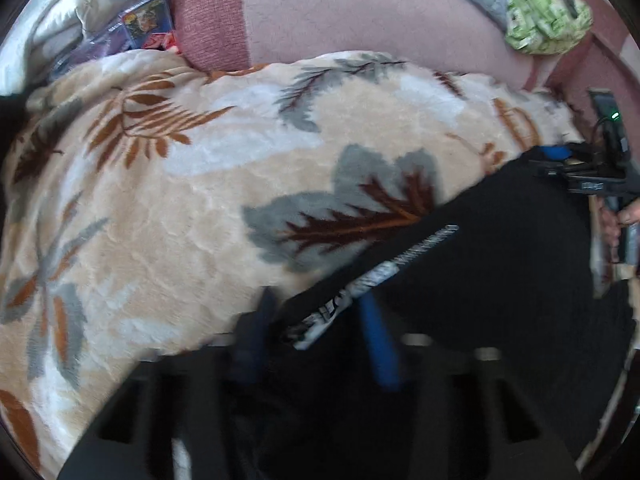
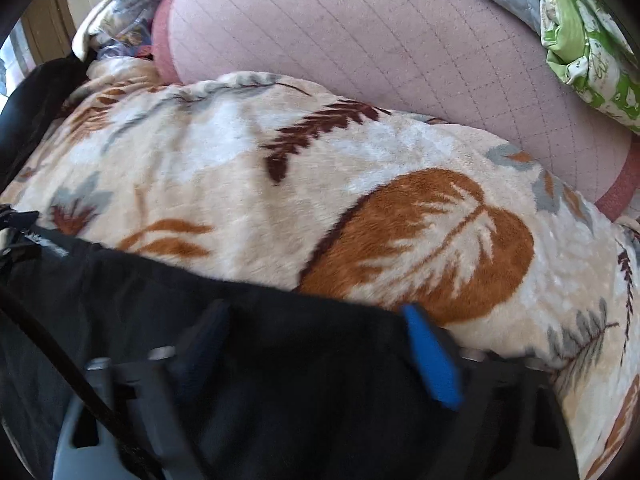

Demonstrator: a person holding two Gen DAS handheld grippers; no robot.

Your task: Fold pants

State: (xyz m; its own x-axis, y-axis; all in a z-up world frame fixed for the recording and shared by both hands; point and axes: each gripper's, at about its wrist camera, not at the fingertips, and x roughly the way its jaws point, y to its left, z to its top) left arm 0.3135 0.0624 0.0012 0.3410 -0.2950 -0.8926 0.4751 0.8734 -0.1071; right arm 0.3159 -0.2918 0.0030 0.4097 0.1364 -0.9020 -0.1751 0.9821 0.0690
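Note:
Black pants (image 1: 500, 248) with a white printed stripe (image 1: 372, 280) lie on a beige leaf-patterned blanket (image 1: 180, 208). My left gripper (image 1: 320, 312) has its blue fingers on either side of the striped edge of the pants, with cloth between them. My right gripper (image 2: 316, 320) has black pants cloth (image 2: 240, 304) filling the gap between its fingers (image 2: 428, 352). The right gripper also shows at the far right of the left wrist view (image 1: 580, 168), at the other end of the pants. The blanket (image 2: 280, 184) lies beyond the cloth in the right wrist view.
A pink quilted cushion (image 1: 360, 20) rises behind the blanket, also in the right wrist view (image 2: 380, 40). A green patterned cloth (image 1: 544, 12) sits at the back right. Grey bedding and coloured packets (image 1: 144, 20) lie at the back left.

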